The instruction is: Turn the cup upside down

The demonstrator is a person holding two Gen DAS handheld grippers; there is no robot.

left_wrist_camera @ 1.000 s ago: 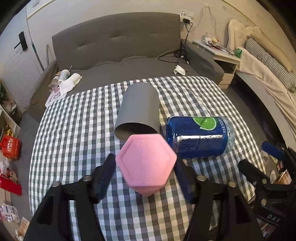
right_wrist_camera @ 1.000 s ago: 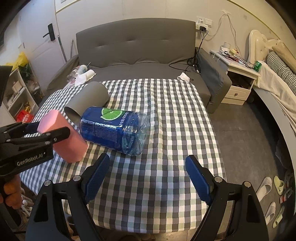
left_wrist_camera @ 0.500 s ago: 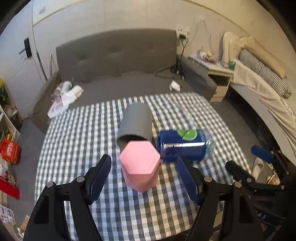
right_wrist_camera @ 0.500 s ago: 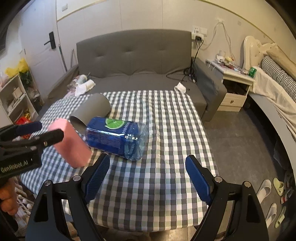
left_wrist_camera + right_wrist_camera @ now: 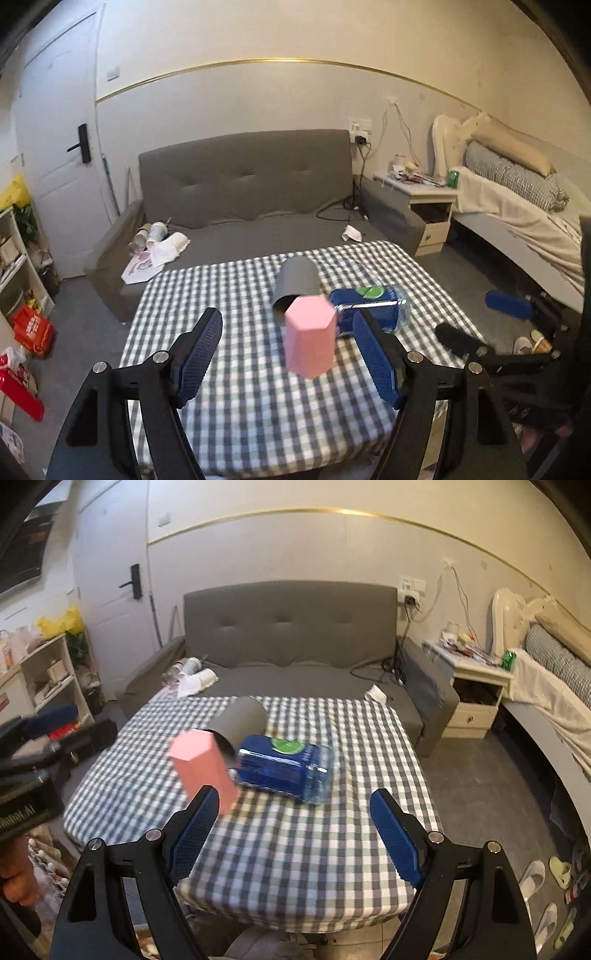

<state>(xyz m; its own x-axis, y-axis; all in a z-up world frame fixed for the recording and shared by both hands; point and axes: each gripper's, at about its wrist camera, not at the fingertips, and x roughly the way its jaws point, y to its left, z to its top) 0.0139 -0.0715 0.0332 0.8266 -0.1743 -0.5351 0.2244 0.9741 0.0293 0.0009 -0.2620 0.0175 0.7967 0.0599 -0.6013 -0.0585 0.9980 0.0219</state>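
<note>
A pink hexagonal cup [image 5: 311, 336] stands upside down, flat base up, on the checked table [image 5: 240, 369]. It also shows in the right wrist view [image 5: 202, 764]. My left gripper [image 5: 291, 360] is open and empty, pulled back and above the table, with the cup seen between its fingers but farther away. My right gripper [image 5: 293, 836] is open and empty above the table's front edge. The left gripper also shows at the left edge of the right wrist view [image 5: 48, 734].
A grey cup [image 5: 296, 282] lies on its side behind the pink cup, mouth toward me. A blue bottle [image 5: 369, 308] lies on its side to the right of the pink cup. A grey sofa [image 5: 251, 192] stands behind the table, a bed and nightstand at right.
My left gripper has opened off the pink cup and drawn back and up, leaving the cup standing on the table. My right gripper has also drawn back a little, still open.
</note>
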